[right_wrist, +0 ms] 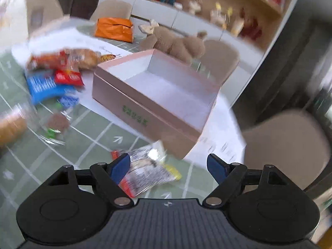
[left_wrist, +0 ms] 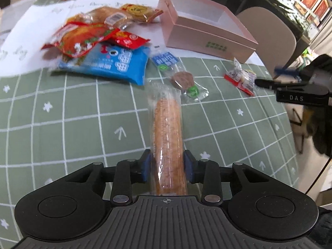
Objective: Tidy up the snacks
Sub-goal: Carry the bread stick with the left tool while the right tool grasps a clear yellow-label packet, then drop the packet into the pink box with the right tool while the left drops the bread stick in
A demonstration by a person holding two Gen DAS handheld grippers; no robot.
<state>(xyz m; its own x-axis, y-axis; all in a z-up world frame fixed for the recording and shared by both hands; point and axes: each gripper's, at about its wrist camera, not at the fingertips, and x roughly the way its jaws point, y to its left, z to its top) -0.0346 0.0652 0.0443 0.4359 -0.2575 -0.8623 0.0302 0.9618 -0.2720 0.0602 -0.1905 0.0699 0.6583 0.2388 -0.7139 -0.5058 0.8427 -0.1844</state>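
1. Where the white paper (left_wrist: 18,39) covers the far left of the table (left_wrist: 62,108), I see a heap of snacks: a red-orange pack (left_wrist: 76,37) on top, a small red pack (left_wrist: 128,39) beside it, and a blue pack (left_wrist: 108,64) under both.
2. Just right of the heap lies a clear packet (left_wrist: 182,78) with a brown disc inside.
3. My left gripper (left_wrist: 167,168) has a long roll (left_wrist: 168,128) in clear wrap between its blue pads (left_wrist: 146,166); both pads meet the wrap, so I read it as held, the far end pointing toward the heap.
4. Behind, the pink box (right_wrist: 132,105) sits open, its white floor bare.
5. Near its front corner rests a small red-edged packet (left_wrist: 240,78).
6. My right gripper (right_wrist: 169,166) hangs over that packet with the tongs wide, gripping nothing; blur hides whether the left pad touches it.
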